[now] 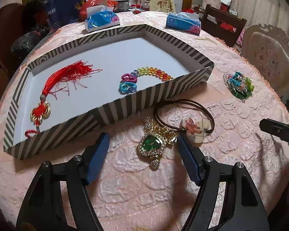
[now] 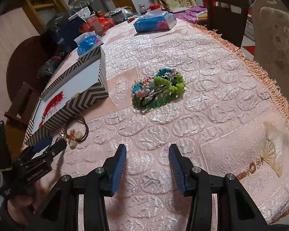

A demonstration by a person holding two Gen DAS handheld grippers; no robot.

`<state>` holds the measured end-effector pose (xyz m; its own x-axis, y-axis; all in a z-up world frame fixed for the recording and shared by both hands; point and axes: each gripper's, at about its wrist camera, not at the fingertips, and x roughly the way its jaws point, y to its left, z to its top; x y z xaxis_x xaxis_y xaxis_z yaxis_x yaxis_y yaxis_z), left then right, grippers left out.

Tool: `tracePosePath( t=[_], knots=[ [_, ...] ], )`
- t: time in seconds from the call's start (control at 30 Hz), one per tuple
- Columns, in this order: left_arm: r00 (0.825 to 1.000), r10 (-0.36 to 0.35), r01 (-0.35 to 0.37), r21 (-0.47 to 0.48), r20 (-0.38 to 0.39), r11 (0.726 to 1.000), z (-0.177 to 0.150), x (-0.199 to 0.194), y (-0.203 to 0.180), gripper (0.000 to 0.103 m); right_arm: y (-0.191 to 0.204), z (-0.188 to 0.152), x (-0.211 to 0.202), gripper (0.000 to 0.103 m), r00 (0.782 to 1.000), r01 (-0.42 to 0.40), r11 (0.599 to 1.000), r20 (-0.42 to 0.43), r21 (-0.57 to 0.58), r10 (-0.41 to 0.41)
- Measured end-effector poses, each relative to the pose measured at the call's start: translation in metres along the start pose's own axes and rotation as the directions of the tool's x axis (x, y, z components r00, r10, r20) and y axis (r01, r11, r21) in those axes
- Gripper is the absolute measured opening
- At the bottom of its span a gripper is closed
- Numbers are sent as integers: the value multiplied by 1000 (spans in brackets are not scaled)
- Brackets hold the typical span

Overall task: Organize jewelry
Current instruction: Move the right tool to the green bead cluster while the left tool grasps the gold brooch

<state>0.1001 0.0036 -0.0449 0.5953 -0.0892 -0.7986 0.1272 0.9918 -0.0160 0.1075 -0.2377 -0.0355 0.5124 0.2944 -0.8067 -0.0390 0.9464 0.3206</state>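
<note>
A striped box (image 1: 113, 109) with a white floor holds a red tassel charm (image 1: 54, 88) and a rainbow bead bracelet (image 1: 144, 77). In front of it lie a gold watch with a green face (image 1: 151, 144) and a brown hair tie with a flower charm (image 1: 192, 128). My left gripper (image 1: 142, 140) is open, its fingers on either side of the watch. A pile of colourful bracelets (image 2: 158, 88) lies mid-table, also in the left wrist view (image 1: 239, 85). My right gripper (image 2: 147, 154) is open and empty, well short of the pile. The box (image 2: 77, 100) and the hair tie (image 2: 77, 132) show at its left.
Two blue tissue packs (image 1: 102, 20) (image 1: 183, 22) sit behind the box on the pink embossed tablecloth (image 2: 202, 115). Bags and clutter crowd the far left. Chairs (image 1: 269, 55) stand at the right table edge. The right gripper's tip (image 1: 279, 130) shows at the far right.
</note>
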Motion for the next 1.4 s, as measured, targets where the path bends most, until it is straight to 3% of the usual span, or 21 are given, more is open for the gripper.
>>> tracePosePath(
  t=[0.13, 0.2, 0.3, 0.33, 0.5, 0.73, 0.87, 1.0, 1.07, 1.13, 1.27, 1.4],
  knots=[
    [1000, 3, -3, 0, 3, 1000, 1, 2, 0, 72, -1, -2, 0, 44, 1000, -9, 1000, 5, 14, 9],
    [1000, 1, -1, -3, 17, 1000, -1, 0, 1, 51, -1, -2, 0, 44, 1000, -8, 1000, 6, 13, 8],
    [1000, -10, 10, -6, 28, 1000, -5, -4, 4, 30, -2, -3, 0, 44, 1000, -8, 1000, 8, 13, 8],
    [999, -15, 16, -11, 30, 1000, -7, -6, 5, 28, -2, -1, 0, 44, 1000, -8, 1000, 8, 12, 7],
    [998, -49, 51, -37, 39, 998, -17, -16, 12, 27, -4, -1, -1, 44, 1000, 12, 1000, 17, 17, -13],
    [998, -44, 48, -82, 55, 995, -31, -28, 16, 27, -27, 8, -12, 44, 997, 13, 991, 73, 133, -22],
    [998, -42, 48, -130, 52, 990, -32, -27, 24, 27, -32, 24, -14, 44, 996, 16, 991, 83, 131, -27],
    [999, -13, 19, -121, 47, 992, -32, -26, 21, 27, -27, 45, -9, 42, 997, 40, 998, 70, 43, -43],
    [999, -9, 15, -118, 45, 993, -32, -26, 21, 27, -19, 55, -7, 32, 996, 35, 998, 78, -52, -31],
    [999, -13, 19, -122, 45, 992, -32, -26, 22, 27, -8, 61, -7, 29, 994, 48, 986, 103, -159, -32],
    [999, -19, 25, -130, 47, 991, -32, -26, 23, 27, 6, 68, 6, 27, 998, -21, 950, 55, -310, 40],
    [999, -20, 26, -130, 47, 991, -32, -26, 23, 27, 6, 77, 22, 27, 999, -24, 936, 38, -352, 39]
  ],
)
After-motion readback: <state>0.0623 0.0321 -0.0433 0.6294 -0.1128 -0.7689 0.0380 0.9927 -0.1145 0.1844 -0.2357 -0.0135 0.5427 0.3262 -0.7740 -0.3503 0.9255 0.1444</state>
